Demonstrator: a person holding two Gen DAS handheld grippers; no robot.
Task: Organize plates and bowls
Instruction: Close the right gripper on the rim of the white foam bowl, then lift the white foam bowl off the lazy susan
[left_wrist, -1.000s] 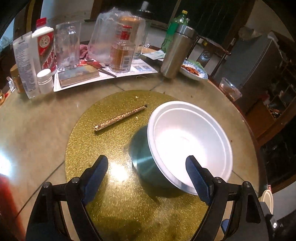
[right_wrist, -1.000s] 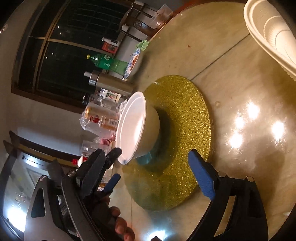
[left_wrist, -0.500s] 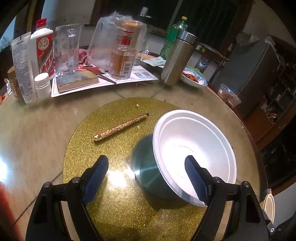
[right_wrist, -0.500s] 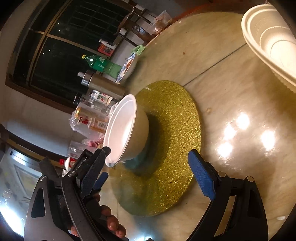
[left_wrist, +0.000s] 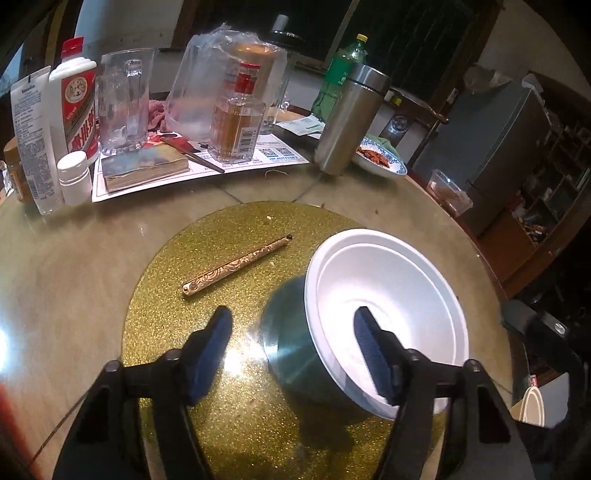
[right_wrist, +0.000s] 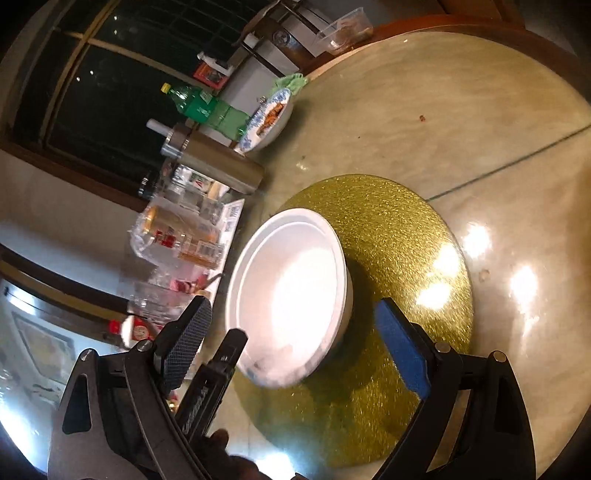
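Note:
A white bowl (left_wrist: 391, 295) stands on the right side of the gold glitter turntable (left_wrist: 207, 258); it also shows in the right wrist view (right_wrist: 291, 288) on that turntable (right_wrist: 399, 229). My left gripper (left_wrist: 293, 343) is open, its jaws straddling the bowl's near left rim, one finger (left_wrist: 373, 350) over the bowl's inside and the other (left_wrist: 208, 350) outside. My right gripper (right_wrist: 293, 343) is open and empty, close in front of the bowl, beside the left gripper.
A gold patterned stick (left_wrist: 236, 266) lies on the turntable left of the bowl. Bottles, a glass mug (left_wrist: 123, 99), a steel flask (left_wrist: 351, 118), a book and a blue-rimmed dish of food (left_wrist: 380, 158) crowd the table's far side.
Both grippers have moved closer to the bowl. The left gripper's jaws have narrowed somewhat around its rim. The white ridged dishes at the right wrist view's top right have left the frame.

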